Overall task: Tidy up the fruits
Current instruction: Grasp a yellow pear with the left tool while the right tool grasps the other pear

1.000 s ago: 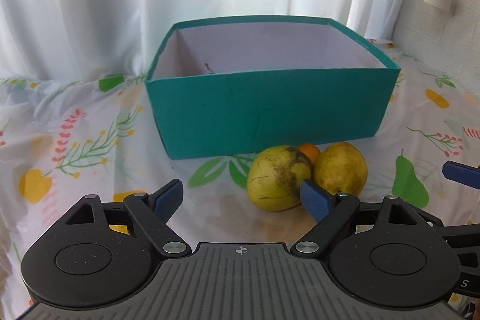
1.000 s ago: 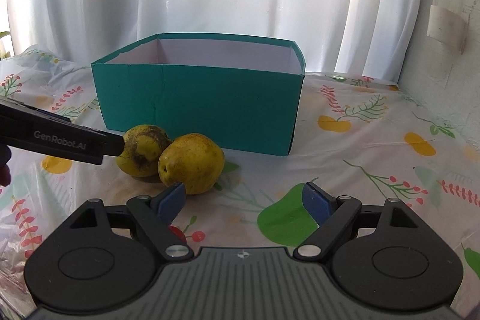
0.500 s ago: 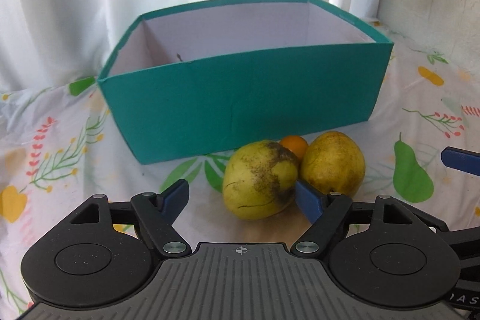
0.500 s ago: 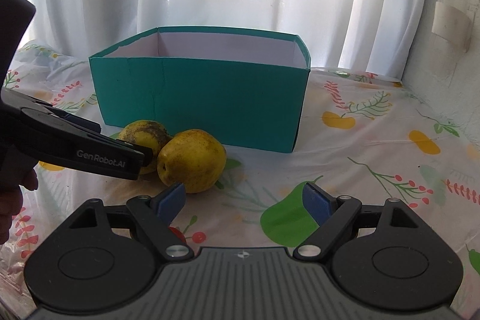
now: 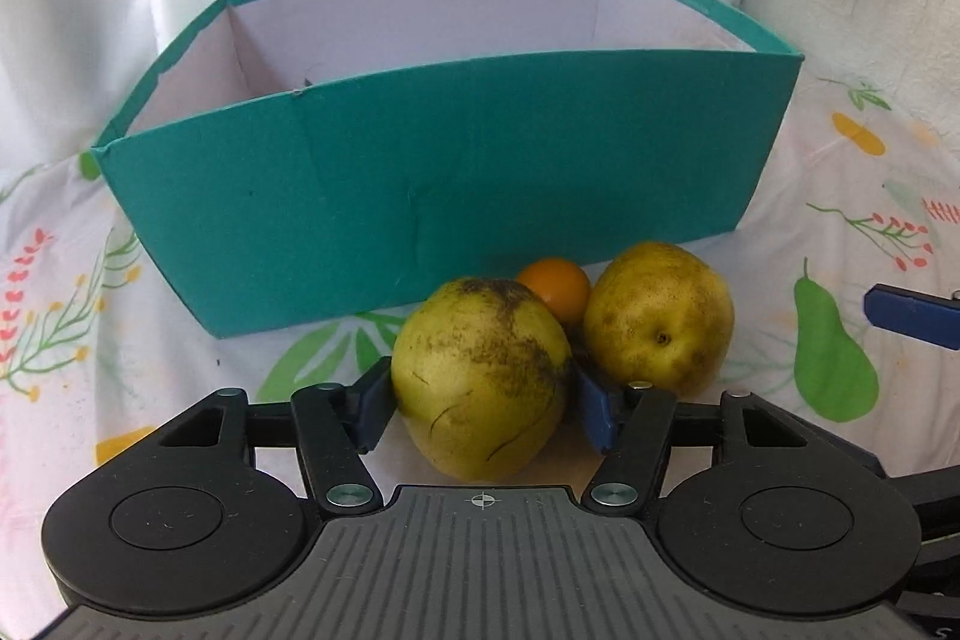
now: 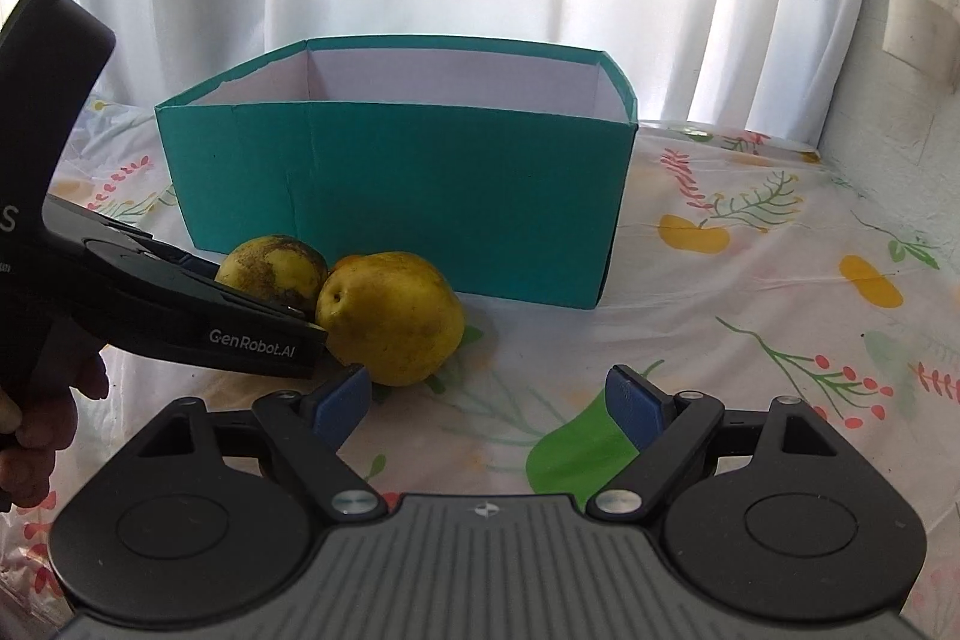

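Fingers, left (image 5: pixel 377 403): now straddling the speckled pear (image 5: pixel 480 379), closing in; not visibly pinching yet
Fingers, right (image 6: pixel 342 403): spread, idling
Next: teal box (image 5: pixel 456 196)

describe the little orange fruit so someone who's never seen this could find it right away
Find the teal box on the floral cloth. Two yellow pears lie before its front wall. The orange fruit sits behind them, against the box: the smallest, roundest, and only orange one.

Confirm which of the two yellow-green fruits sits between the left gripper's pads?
The brown-speckled fruit, between the left gripper pads; the cleaner yellow one lies to its right.
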A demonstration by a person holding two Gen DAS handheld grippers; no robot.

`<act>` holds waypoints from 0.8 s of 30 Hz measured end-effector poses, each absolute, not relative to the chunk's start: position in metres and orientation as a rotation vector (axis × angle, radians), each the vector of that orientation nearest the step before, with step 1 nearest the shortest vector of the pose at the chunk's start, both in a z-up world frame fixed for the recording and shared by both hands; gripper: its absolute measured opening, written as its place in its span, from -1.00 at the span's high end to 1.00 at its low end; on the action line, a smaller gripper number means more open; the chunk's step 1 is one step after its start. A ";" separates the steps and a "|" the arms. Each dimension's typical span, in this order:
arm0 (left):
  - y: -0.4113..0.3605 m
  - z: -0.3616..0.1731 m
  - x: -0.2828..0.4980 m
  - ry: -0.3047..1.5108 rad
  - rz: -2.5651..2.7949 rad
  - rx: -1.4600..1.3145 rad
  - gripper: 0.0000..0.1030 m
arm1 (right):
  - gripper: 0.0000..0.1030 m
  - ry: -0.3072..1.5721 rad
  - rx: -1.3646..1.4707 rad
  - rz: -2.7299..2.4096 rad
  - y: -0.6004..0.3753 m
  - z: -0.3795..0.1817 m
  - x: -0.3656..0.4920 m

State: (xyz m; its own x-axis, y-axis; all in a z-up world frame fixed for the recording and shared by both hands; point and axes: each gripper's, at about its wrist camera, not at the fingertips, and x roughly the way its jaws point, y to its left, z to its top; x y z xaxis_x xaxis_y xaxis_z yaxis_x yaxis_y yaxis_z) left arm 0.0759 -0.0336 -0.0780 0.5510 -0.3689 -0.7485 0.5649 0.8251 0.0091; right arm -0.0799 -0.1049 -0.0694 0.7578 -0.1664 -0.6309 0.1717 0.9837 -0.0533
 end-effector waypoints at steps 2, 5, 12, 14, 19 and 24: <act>-0.031 -0.078 0.077 0.818 -0.566 0.252 -0.29 | -0.67 0.691 0.001 -0.173 -0.104 -0.070 -0.076; -0.024 -0.078 0.076 0.811 -0.545 0.260 -0.28 | -0.67 0.702 -0.011 -0.152 -0.101 -0.073 -0.069; -0.002 -0.077 0.079 0.817 -0.485 0.244 -0.28 | -0.72 0.724 -0.040 -0.089 -0.090 -0.083 -0.049; 0.001 -0.077 0.079 0.817 -0.478 0.240 -0.28 | -0.72 0.735 -0.038 -0.076 -0.088 -0.087 -0.043; 0.001 -0.078 0.079 0.815 -0.473 0.237 -0.28 | -0.72 0.727 -0.040 -0.070 -0.088 -0.089 -0.034; 0.002 -0.078 0.080 0.819 -0.477 0.229 -0.28 | -0.51 0.745 -0.034 -0.054 -0.089 -0.096 -0.024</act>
State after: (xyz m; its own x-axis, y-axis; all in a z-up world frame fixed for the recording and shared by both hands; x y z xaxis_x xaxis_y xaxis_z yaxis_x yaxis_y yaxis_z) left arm 0.0804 0.0020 -0.0782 0.5853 -0.3186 -0.7456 0.4915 0.8708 0.0138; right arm -0.0240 -0.0890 -0.0958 0.7341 -0.0615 -0.6763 0.0374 0.9980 -0.0501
